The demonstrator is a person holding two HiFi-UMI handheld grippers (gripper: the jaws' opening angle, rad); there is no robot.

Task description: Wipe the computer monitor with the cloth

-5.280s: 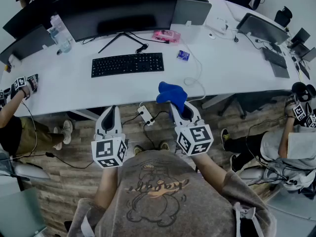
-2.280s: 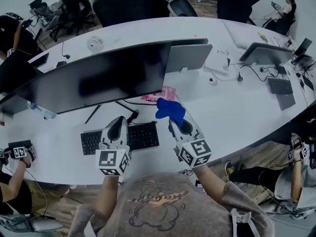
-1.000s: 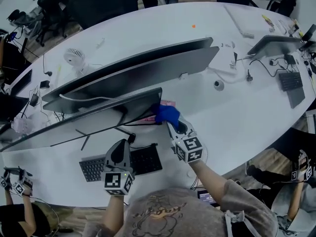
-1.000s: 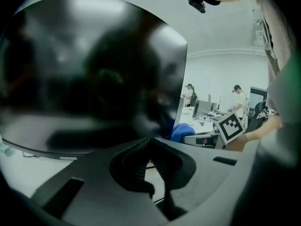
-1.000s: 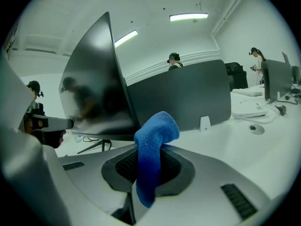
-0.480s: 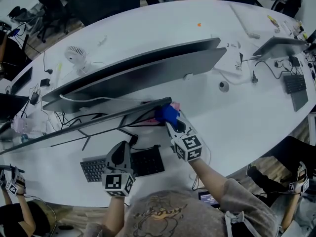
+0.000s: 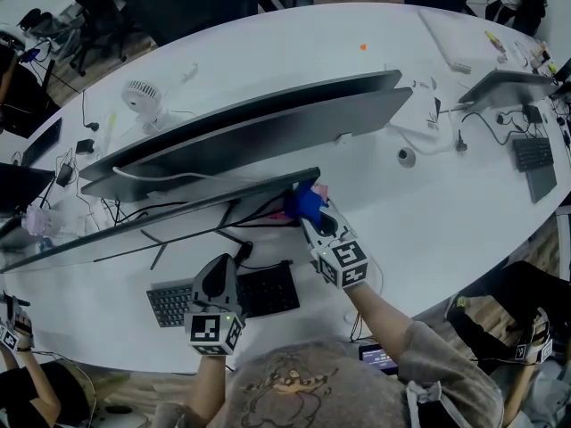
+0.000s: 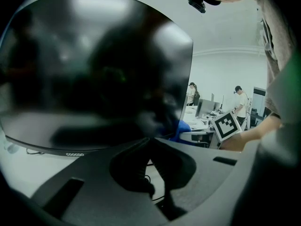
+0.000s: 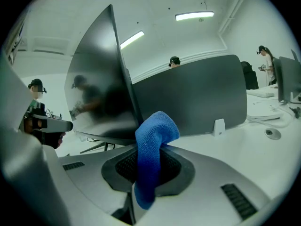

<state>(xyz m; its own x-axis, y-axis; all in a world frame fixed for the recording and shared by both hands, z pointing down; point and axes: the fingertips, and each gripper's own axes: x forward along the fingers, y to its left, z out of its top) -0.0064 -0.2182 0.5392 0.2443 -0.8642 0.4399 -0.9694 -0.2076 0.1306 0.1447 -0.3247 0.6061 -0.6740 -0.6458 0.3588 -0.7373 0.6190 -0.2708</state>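
The computer monitor (image 7: 178, 208) shows nearly edge-on from above, and its dark screen (image 8: 94, 69) fills the left gripper view. My right gripper (image 7: 310, 212) is shut on a blue cloth (image 7: 305, 201) that stands up from the jaws (image 9: 153, 145). The cloth is right at the screen's right edge (image 9: 123, 84); I cannot tell whether it touches. My left gripper (image 7: 223, 263) hangs over the black keyboard (image 7: 254, 294), in front of the screen's middle, shut with nothing in it. The cloth (image 8: 182, 126) also peeks past the screen's edge in the left gripper view.
Two more monitors (image 7: 268, 119) stand back to back just behind this one. A pink item (image 7: 319, 191) lies beside the cloth. A small fan (image 7: 141, 99), cables (image 7: 116, 212), a round puck (image 7: 406, 157) and another workstation (image 7: 508, 87) share the white table (image 7: 419, 212).
The view has risen over the table, and my right gripper has carried the cloth forward to the monitor's right edge. My left gripper moved over the keyboard and has stayed there for the last second.
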